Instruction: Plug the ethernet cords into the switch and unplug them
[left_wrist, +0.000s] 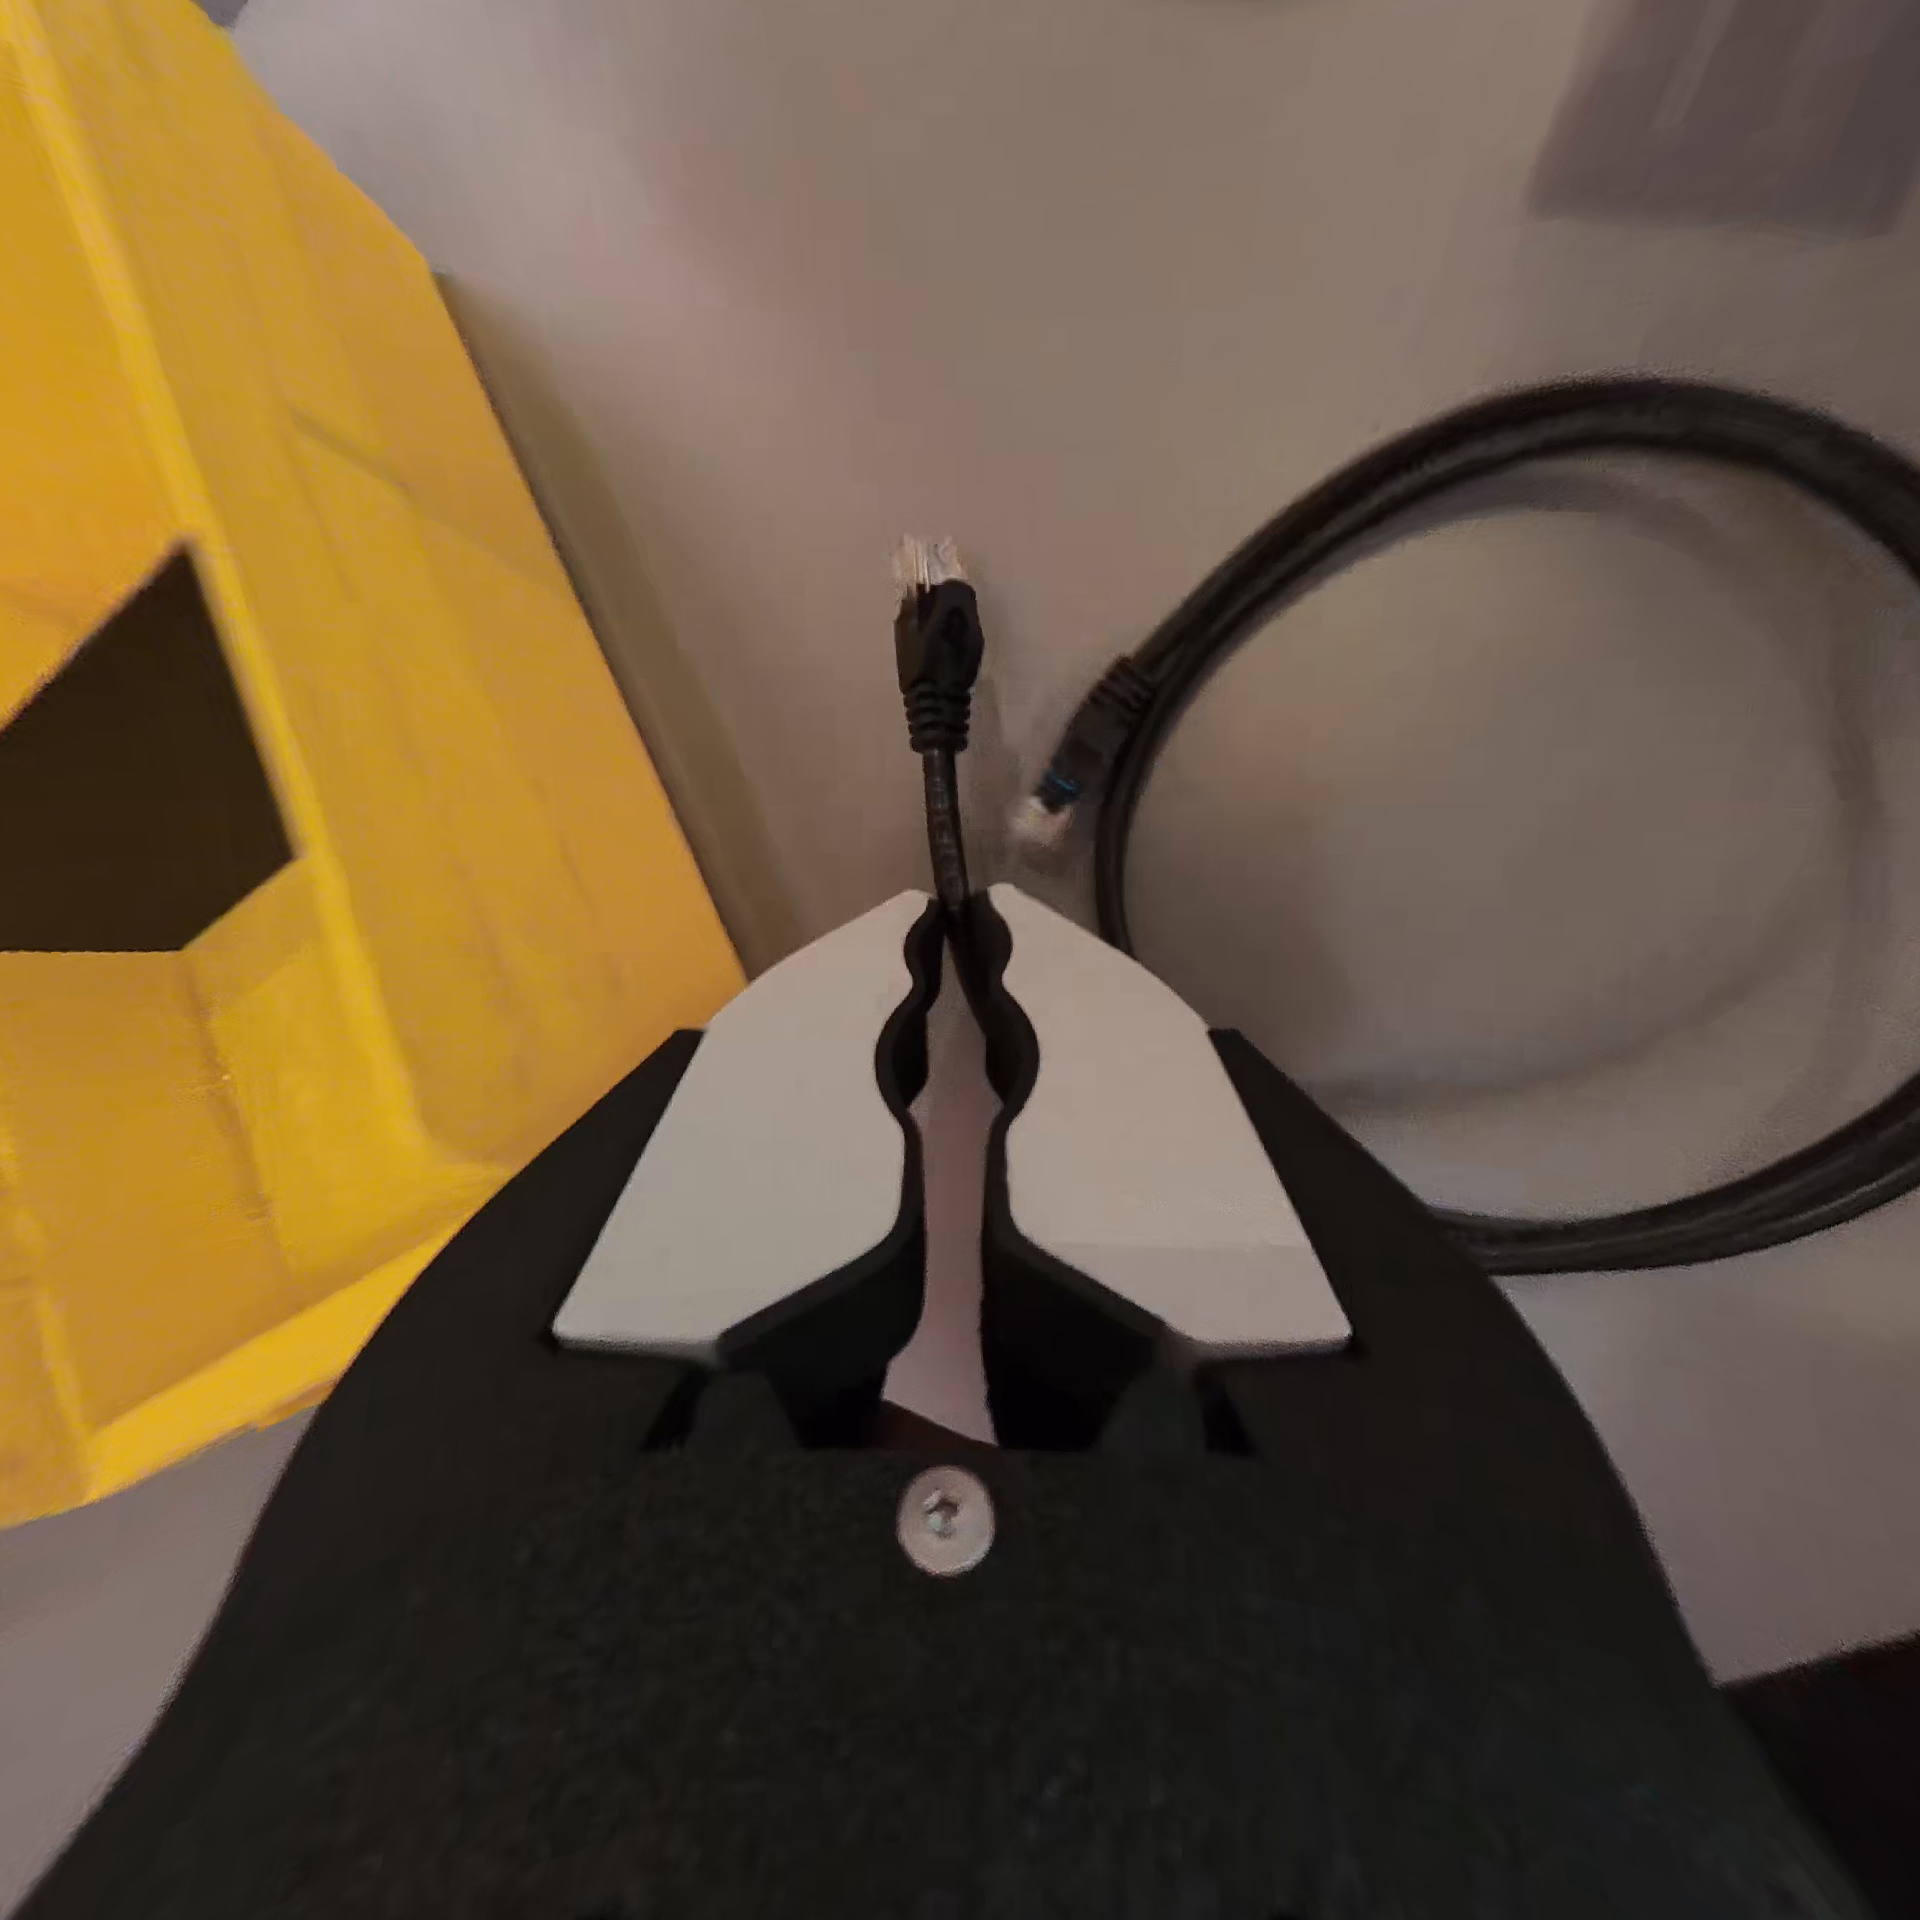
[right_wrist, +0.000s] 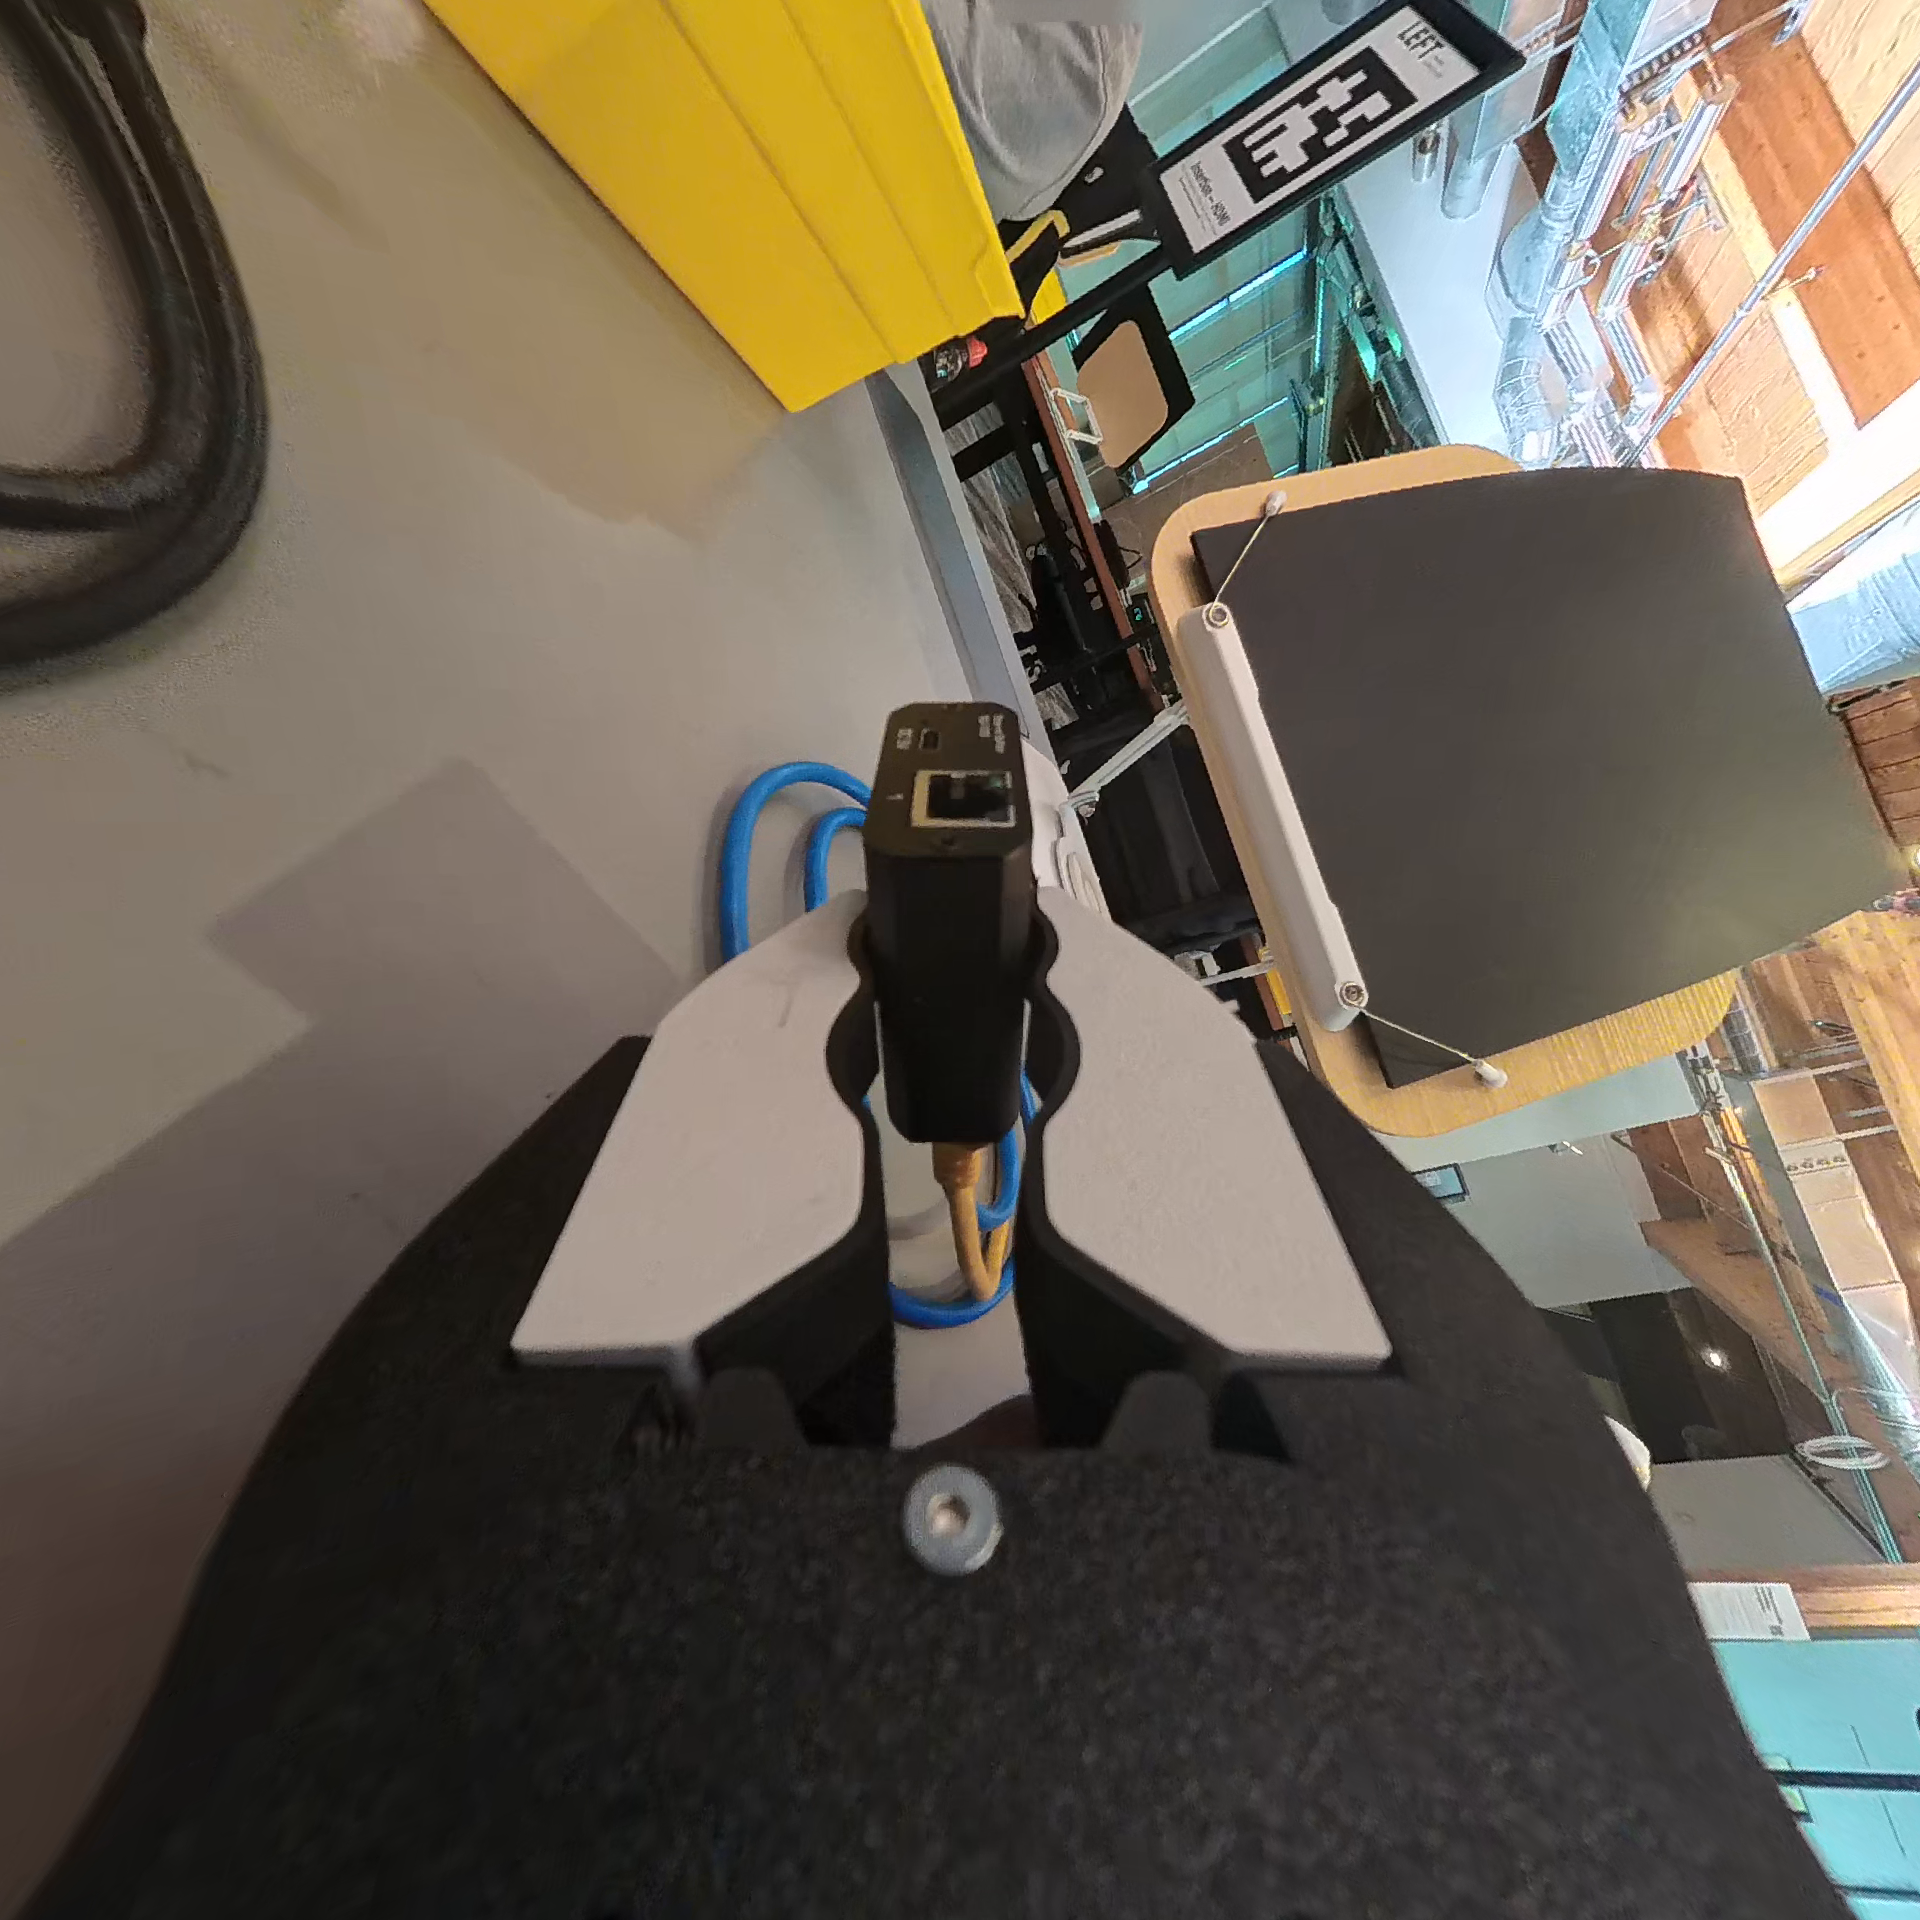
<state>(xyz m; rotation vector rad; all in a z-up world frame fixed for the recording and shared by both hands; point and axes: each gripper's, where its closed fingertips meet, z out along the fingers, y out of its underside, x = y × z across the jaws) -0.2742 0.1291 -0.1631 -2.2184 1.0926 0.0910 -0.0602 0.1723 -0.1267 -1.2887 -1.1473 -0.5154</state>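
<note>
Left wrist view: your left gripper (left_wrist: 958, 914) is pinching the black cord (left_wrist: 948, 821), jaws nearly closed, plug (left_wrist: 933, 634) pointing away over the table (left_wrist: 1143, 312). Right wrist view: your right gripper (right_wrist: 951, 940) is clamping the switch (right_wrist: 951, 935) near the table's edge, empty port (right_wrist: 963, 798) facing you.

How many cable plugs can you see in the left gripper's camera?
2: one black plug sticks up from the cord pinched in the left gripper; another plug lies on the table beside the coiled black cable. Others may be hidden.
</note>
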